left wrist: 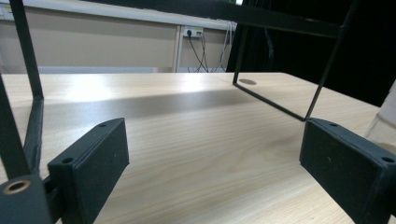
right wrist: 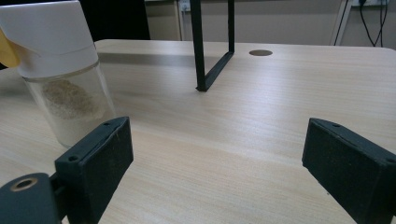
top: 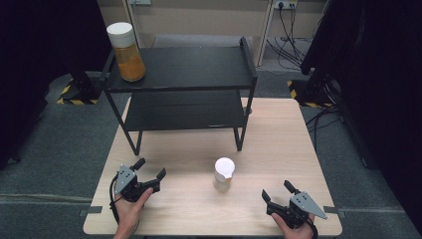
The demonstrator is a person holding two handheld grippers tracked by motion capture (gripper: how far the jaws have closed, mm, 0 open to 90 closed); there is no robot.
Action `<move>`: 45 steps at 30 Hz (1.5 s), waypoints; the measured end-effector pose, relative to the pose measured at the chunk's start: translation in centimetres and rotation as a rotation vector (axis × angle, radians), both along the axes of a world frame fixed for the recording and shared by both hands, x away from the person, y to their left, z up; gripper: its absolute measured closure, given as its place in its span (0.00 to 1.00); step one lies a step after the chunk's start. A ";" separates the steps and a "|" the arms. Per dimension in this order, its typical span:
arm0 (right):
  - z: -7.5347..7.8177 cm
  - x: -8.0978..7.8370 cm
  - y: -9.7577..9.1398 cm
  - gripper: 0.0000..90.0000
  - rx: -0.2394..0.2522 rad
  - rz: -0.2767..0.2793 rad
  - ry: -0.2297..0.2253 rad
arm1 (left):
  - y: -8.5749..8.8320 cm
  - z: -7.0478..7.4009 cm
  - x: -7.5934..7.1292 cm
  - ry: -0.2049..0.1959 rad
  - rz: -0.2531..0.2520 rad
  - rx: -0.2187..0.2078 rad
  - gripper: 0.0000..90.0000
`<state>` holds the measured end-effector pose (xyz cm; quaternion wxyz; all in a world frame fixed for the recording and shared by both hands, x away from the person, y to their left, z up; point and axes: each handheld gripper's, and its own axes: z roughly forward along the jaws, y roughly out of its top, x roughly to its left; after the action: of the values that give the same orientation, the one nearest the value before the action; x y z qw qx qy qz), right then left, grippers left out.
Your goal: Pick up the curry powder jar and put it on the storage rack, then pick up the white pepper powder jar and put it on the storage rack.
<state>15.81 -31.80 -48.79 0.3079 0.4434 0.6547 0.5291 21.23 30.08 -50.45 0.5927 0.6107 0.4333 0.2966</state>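
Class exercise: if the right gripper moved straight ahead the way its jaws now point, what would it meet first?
Probably bare table first: the right gripper points past the small jar, which stands left of its line. Farther on, the rack's leg stands near that line; depth is unclear.

The left gripper [left wrist: 212,158] has its two black jaws spread wide, nothing between them but the pale wooden table [left wrist: 196,140]. Beyond the jaws stands the black rack [left wrist: 273,100]: one leg rises at the far left, and its thin foot bar rests on the table (to the right, farther off). A clear jar [left wrist: 385,123] peeks in right of the rack.
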 end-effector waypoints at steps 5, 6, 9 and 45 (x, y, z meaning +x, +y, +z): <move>0.0 0.0 0.0 0.10 0.001 0.000 0.000 | -0.1 -0.4 0.3 0.009 -0.005 0.031 0.08; 0.0 0.0 0.0 0.10 0.000 0.000 0.000 | -0.1 -0.5 0.3 0.015 -0.005 0.036 0.08; 0.0 0.0 0.0 0.10 0.001 0.000 -0.002 | -0.1 -0.7 0.4 0.017 -0.008 0.034 0.08; -0.1 0.1 -0.1 0.10 -0.012 0.020 -0.012 | -0.1 -0.8 0.5 0.014 -0.017 0.025 0.08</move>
<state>15.88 -31.86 -48.86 0.3095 0.4318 0.6603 0.5309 21.72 29.98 -51.29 0.5845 0.6239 0.4283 0.2929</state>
